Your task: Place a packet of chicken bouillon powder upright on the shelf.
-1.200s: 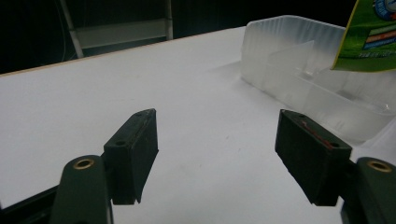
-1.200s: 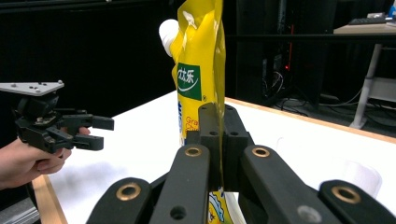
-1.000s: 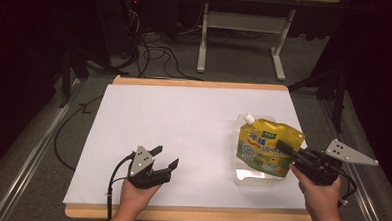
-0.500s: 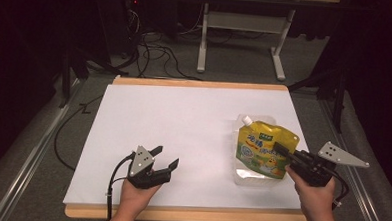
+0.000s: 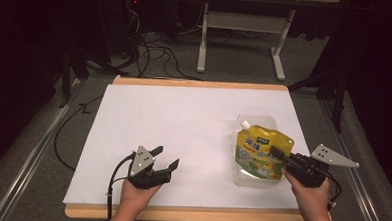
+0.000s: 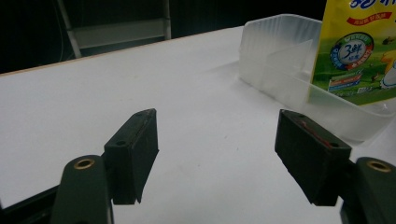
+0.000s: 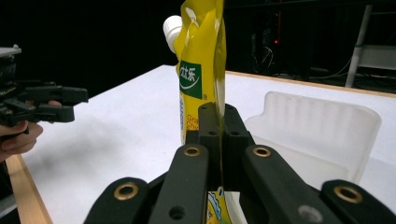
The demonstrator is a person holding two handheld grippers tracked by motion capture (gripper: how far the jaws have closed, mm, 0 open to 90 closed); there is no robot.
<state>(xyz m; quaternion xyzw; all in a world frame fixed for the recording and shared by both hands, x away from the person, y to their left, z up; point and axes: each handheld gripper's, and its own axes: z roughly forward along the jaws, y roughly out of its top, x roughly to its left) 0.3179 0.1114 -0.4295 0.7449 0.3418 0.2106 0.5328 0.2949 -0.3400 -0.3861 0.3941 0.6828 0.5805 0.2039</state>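
A yellow spouted pouch (image 5: 259, 152) with a white cap stands upright in a clear plastic tray (image 5: 241, 176) at the table's right. My right gripper (image 5: 276, 154) is shut on the pouch's right edge; in the right gripper view the jaws pinch the pouch (image 7: 201, 74) flat between them, over the tray (image 7: 322, 126). My left gripper (image 5: 165, 157) rests open near the front edge, left of the tray, with nothing between its fingers. Its own view shows the pouch (image 6: 359, 51) standing in the tray (image 6: 280, 60) ahead on the right.
White paper (image 5: 183, 120) covers the wooden table (image 5: 195, 84). Beyond the far edge are a dark floor, cables (image 5: 152, 43) and a white metal frame (image 5: 243, 22). A dark stand (image 5: 335, 76) is off the right corner.
My right gripper has lowered the pouch, which now sits deeper in the clear tray. The left gripper has stayed put.
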